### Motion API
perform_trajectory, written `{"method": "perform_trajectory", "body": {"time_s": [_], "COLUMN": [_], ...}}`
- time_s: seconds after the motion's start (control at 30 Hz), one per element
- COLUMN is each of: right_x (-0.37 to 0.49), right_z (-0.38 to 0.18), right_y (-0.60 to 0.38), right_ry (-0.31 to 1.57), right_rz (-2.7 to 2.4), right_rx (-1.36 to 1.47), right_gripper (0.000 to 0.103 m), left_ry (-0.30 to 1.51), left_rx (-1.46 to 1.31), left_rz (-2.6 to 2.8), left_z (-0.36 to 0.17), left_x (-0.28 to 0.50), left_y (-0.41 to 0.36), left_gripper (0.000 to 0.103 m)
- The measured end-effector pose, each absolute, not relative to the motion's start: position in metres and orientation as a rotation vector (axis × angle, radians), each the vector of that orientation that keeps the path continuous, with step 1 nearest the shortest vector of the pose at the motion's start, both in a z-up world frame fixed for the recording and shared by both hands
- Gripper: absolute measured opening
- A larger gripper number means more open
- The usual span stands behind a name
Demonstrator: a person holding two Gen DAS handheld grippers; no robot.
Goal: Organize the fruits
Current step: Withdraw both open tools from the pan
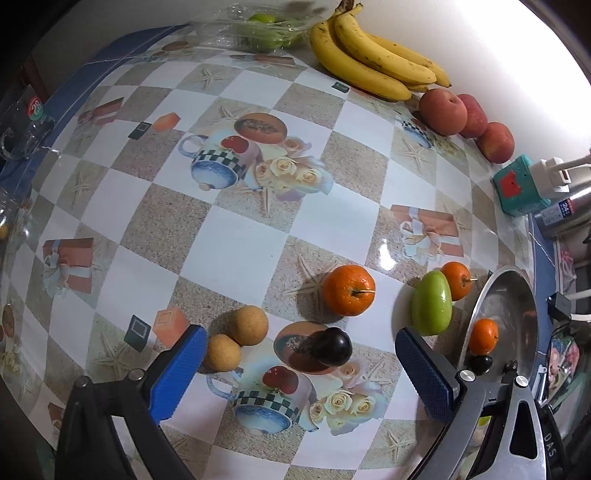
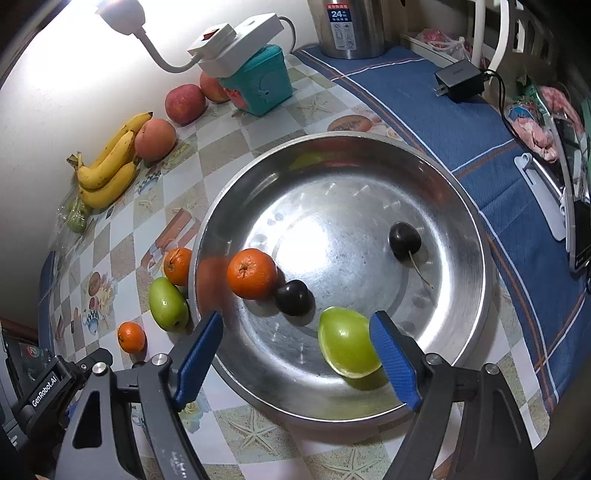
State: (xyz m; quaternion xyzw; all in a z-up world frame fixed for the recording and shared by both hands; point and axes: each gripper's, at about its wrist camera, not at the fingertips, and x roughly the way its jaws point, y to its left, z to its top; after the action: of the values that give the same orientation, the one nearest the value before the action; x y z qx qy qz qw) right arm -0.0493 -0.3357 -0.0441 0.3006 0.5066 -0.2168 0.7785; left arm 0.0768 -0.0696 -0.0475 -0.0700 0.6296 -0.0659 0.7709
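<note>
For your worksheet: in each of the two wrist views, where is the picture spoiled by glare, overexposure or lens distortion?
Left wrist view: the wall behind the bananas is blown out white, the checked tablecloth bulges in fisheye curves, and a small glare spot sits above the green fruit. Right wrist view: the lamp burns out the top-left corner, and the steel bowl mirrors a bright patch.

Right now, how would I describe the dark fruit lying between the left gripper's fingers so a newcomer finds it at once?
Start at the steel bowl on the right edge of the patterned tablecloth, then look left past the green fruit and the large orange. Just below that orange sits the dark plum. It is the only near-black fruit out on the cloth.
</note>
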Motion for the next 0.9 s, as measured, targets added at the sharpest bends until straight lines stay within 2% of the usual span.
{"method": "perform_trajectory", "body": {"time_s": [0.9], "right_x": [-0.036], "right_z": [-0.038], "right_y": [-0.309], "right_ry": [1.036], "right_rz": [-0.382], "right_rx": [0.538], "right_gripper": [0.084], "left_ry": [1.238], "left_rx": [-0.021], "left_rz": [-0.185], "left_z": [-0.022], "left_x": [0.083], "left_y": [-0.061], "left_gripper": [0.103]}}
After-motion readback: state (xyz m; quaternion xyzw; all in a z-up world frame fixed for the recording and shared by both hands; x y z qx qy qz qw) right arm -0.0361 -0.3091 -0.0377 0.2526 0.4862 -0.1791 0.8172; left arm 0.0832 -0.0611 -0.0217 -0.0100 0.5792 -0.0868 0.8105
